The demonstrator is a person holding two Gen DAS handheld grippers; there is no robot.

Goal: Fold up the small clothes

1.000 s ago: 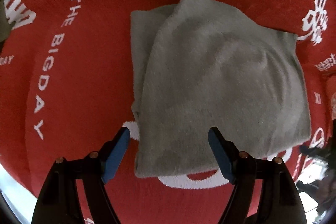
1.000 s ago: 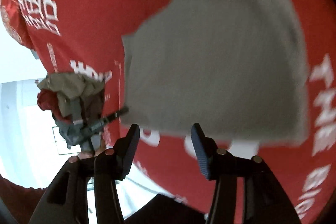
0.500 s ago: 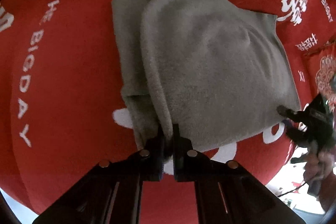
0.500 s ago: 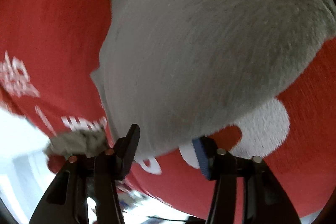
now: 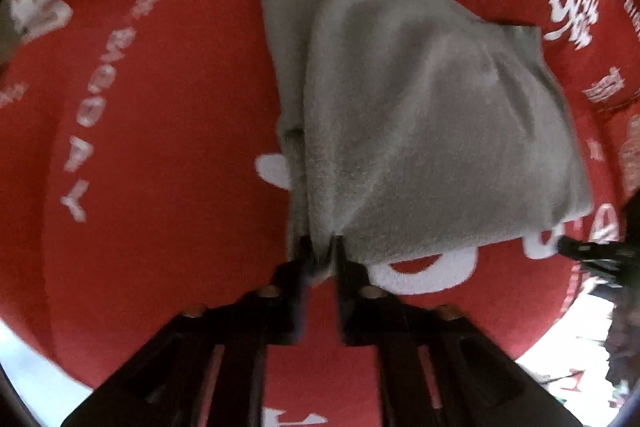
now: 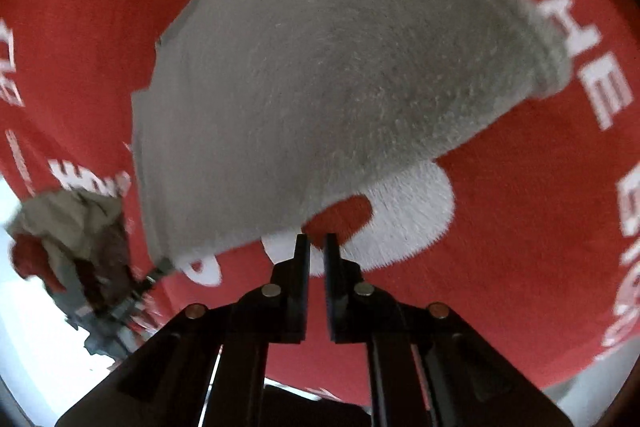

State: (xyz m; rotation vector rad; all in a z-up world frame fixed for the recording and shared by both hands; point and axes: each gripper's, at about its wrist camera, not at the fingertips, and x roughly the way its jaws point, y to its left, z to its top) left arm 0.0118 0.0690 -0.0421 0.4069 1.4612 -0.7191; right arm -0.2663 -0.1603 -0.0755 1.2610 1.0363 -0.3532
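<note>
My work surface is a red cloth printed with white lettering. One grey towel, partly folded, lies on it. A crumpled heap of clothes sits at its edge.

I seem to be working in a home: the surface under me is a red fleece blanket printed with white lettering, "THE BIG DAY", and Chinese characters, and a heap of crumpled clothes waits at its edge by a bright white floor
</note>
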